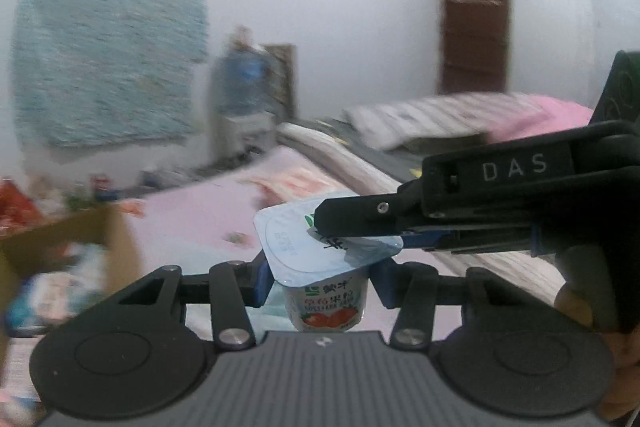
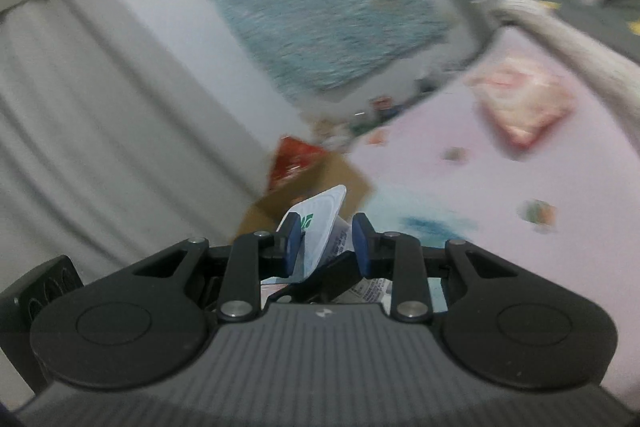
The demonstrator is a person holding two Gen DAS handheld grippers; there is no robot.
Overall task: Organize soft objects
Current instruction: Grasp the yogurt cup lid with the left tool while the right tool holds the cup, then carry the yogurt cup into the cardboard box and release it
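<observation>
A small white yogurt cup (image 1: 326,303) with strawberries printed on it stands upright between the blue pads of my left gripper (image 1: 324,283), which is shut on its sides. It is held in the air above the pink bed. My right gripper (image 1: 320,231) reaches in from the right and is shut on the cup's pale foil lid (image 1: 288,239), one finger on top and one under the rim. In the right wrist view the lid (image 2: 320,215) stands edge-on between the pads of the right gripper (image 2: 327,243). Everything behind is blurred.
A cardboard box (image 1: 60,247) holding packets stands at the left beside the bed. The pink sheet (image 1: 192,215) carries a pink packet (image 2: 524,107) and small wrappers. Striped bedding (image 1: 440,119) is piled at the back. A hand (image 1: 576,307) holds the right gripper's handle.
</observation>
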